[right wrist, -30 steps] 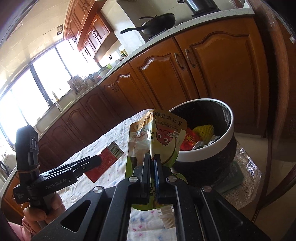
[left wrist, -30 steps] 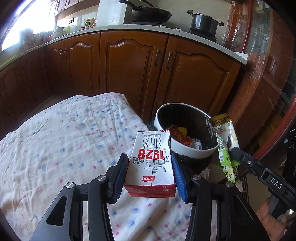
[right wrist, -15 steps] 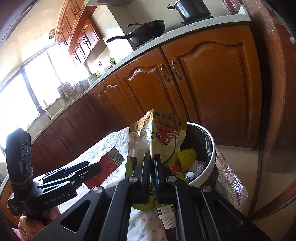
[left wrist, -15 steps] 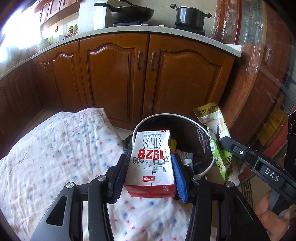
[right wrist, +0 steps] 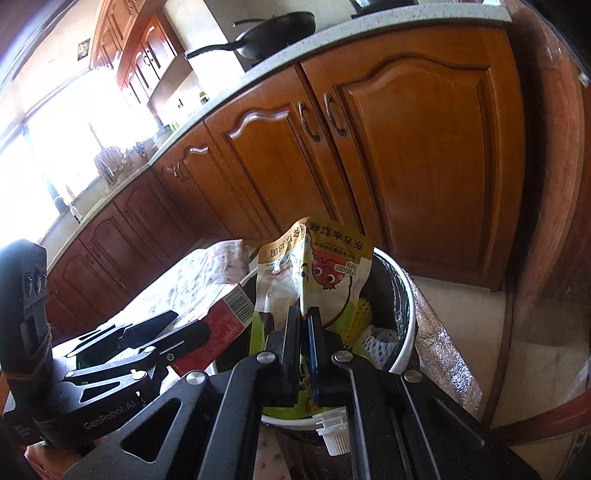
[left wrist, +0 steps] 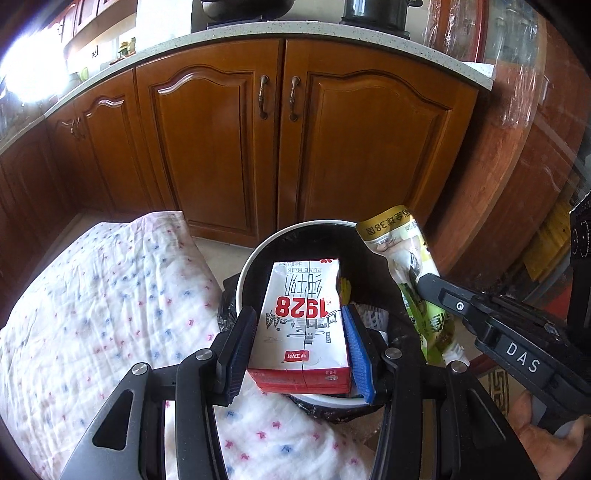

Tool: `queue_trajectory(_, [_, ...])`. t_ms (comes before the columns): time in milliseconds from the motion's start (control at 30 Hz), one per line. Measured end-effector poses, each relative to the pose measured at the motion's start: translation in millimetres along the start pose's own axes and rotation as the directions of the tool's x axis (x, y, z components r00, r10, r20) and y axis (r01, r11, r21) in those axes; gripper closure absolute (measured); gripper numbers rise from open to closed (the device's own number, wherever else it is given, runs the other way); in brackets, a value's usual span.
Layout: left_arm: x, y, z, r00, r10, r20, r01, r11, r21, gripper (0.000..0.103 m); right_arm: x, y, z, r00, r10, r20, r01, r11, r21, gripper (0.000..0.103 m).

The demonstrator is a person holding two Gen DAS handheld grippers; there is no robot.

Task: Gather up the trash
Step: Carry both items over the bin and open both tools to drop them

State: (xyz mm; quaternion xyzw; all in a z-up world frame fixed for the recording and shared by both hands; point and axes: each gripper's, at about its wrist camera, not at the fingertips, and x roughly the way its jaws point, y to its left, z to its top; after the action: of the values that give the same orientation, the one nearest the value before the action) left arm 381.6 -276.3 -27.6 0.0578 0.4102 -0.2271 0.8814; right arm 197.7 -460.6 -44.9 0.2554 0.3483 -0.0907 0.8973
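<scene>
My left gripper [left wrist: 298, 325] is shut on a white and red milk carton [left wrist: 301, 314], blue pads against its two sides. The carton hangs over the mouth of a round trash bin [left wrist: 295, 230] with a white rim and black liner. My right gripper [right wrist: 303, 314] is shut on a green and yellow drink pouch [right wrist: 317, 269], its white spout below the jaws. That pouch [left wrist: 402, 251] hangs above the bin's right rim [right wrist: 404, 291]. Yellow foam netting [right wrist: 360, 314] and white netting lie inside the bin. From the right wrist the carton [right wrist: 225, 314] shows its red side beside the pouch.
A padded cloth with small pink and blue marks [left wrist: 110, 314] covers the surface left of the bin. Brown wooden cabinets [left wrist: 280, 147] stand behind, with a wok [right wrist: 273, 33] on the counter. A dark wooden frame [left wrist: 517, 166] rises at the right. A hand [left wrist: 554, 424] grips the right tool.
Both grippers have moved toward the bin. The carton now hangs over the bin's mouth instead of the cloth, and the pouch has come over the bin's rim. Neither grip has changed.
</scene>
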Motion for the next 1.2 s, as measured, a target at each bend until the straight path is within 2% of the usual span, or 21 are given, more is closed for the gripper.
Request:
queue_trajectory(300, [28.3, -6.2, 18.4, 0.999, 0.007, -0.049, -0.005, 1.0, 0.025, 0.057, 26.6, -4.9, 11.9, 0.997, -0.022, -0.071, 0.022, 1.0, 0.002, 0.1])
queue_trajectory(633, [36.9, -8.8, 18.1, 0.996, 0.02, -0.089, -0.018, 1.0, 0.018, 0.056, 41.8, -7.5, 18.2, 0.994, -0.041, -0.1, 0.041, 0.999, -0.007, 0.099])
queue_trajectory(667, [35.4, -9.3, 17.5, 0.996, 0.018, -0.089, -0.017, 1.0, 0.014, 0.056, 42.5, -8.2, 18.3, 0.994, -0.041, -0.1, 0.041, 0.999, -0.004, 0.094])
queue_trajectory(733, [31.9, -8.8, 16.4, 0.996, 0.012, -0.087, -0.011, 1.0, 0.012, 0.055, 41.9, -9.1, 17.9, 0.994, -0.033, -0.103, 0.035, 0.999, 0.011, 0.091])
queue_trajectory(800, [27.9, -7.3, 15.0, 0.996, 0.011, -0.084, -0.011, 1.0, 0.005, 0.051, 39.4, -11.9, 16.4, 0.995, -0.017, -0.093, 0.02, 0.999, 0.033, 0.074])
queue_trajectory(833, [25.6, -7.5, 14.1, 0.997, 0.008, -0.081, -0.008, 1.0, 0.003, 0.051, 37.3, -13.3, 15.1, 0.996, -0.014, -0.086, 0.017, 0.999, 0.041, 0.062])
queue_trajectory(867, [23.6, -7.0, 12.9, 0.997, 0.01, -0.078, -0.01, 1.0, 0.002, 0.051, 34.6, -15.4, 13.0, 0.997, -0.008, -0.076, 0.012, 0.999, 0.05, 0.058])
queue_trajectory(1000, [12.9, -5.7, 6.0, 0.998, 0.009, -0.067, -0.01, 1.0, -0.008, 0.051, 23.7, -14.9, 10.0, 0.999, 0.01, -0.05, -0.006, 0.998, 0.069, 0.058])
queue_trajectory(1200, [-8.7, 5.1, -13.0, 0.998, 0.001, -0.056, -0.003, 0.999, -0.043, 0.048, 1.5, -10.6, -1.9, 0.999, 0.041, -0.006, -0.04, 0.994, 0.099, 0.046])
